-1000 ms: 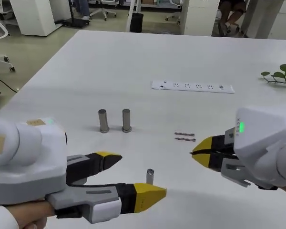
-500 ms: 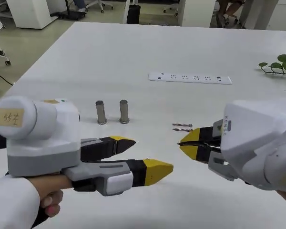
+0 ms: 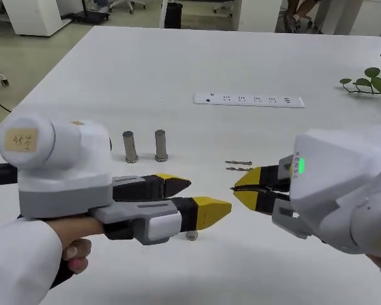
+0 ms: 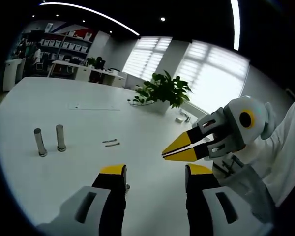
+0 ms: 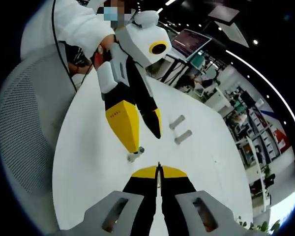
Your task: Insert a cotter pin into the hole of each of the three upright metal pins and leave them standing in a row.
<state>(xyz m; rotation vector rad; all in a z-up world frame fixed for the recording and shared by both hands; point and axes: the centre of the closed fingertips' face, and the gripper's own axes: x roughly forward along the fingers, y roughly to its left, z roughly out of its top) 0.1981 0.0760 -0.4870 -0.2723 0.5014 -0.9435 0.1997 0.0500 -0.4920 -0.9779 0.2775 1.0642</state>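
Two grey metal pins [image 3: 129, 147] [image 3: 160, 145] stand upright side by side on the white table [image 3: 178, 76]; the left gripper view shows them too [image 4: 38, 142] [image 4: 61, 137]. A third metal pin [image 3: 192, 235] stands nearer me, mostly hidden under my left gripper [image 3: 209, 198], which is open above it. In the right gripper view this pin [image 5: 135, 155] sits just below the left gripper's yellow tip. My right gripper [image 3: 238, 190] is shut on a thin cotter pin [image 5: 159, 172], its tips close to the left gripper's. Two more cotter pins [image 3: 241, 166] lie on the table behind.
A white power strip [image 3: 247, 100] lies farther back on the table. A leafy plant [image 3: 368, 79] stands at the far right edge. Office chairs and cabinets stand beyond the table.
My left gripper has moved right and forward, so its jaw now covers the near metal pin. My right gripper has come left toward it, still shut.
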